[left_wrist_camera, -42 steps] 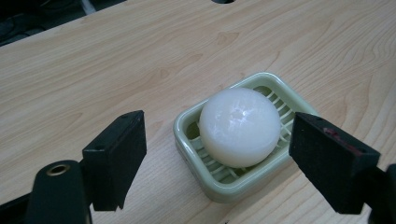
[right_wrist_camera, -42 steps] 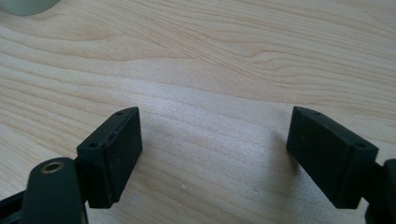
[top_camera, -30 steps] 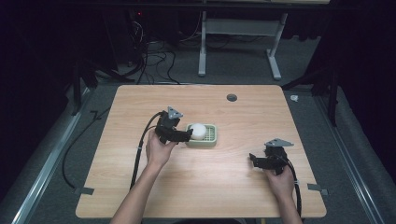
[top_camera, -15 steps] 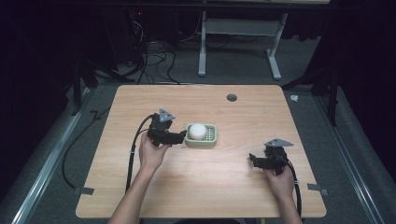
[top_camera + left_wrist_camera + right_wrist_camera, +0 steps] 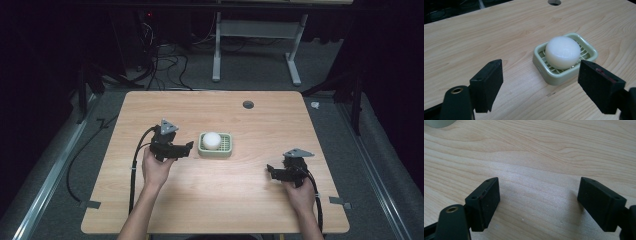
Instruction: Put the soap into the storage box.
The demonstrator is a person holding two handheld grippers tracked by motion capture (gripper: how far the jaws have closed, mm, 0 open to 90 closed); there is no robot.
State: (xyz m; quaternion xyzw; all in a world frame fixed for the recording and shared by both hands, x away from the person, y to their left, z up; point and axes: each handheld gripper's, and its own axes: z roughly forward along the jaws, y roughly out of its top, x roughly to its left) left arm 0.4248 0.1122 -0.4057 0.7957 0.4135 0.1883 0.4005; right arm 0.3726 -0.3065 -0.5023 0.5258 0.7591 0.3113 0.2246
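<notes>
A round white soap bar (image 5: 211,140) (image 5: 562,52) rests in a pale green slatted soap dish (image 5: 225,149) (image 5: 541,63) near the middle of the wooden table (image 5: 215,200). My left gripper (image 5: 187,148) (image 5: 540,85) is just left of the dish, open and empty, its jaws apart from the dish. My right gripper (image 5: 270,171) (image 5: 537,202) hovers low over bare wood at the right front, open with nothing between its jaws. A corner of the dish (image 5: 440,123) shows at the top left of the right gripper view.
A round cable hole (image 5: 248,104) (image 5: 554,2) sits near the table's far edge. Black cables trail from both grippers off the front. Table legs and floor cables lie beyond the far edge; metal rails run along both sides.
My left gripper has drawn back leftward from the soap dish, leaving the soap in it. The right gripper has stayed put.
</notes>
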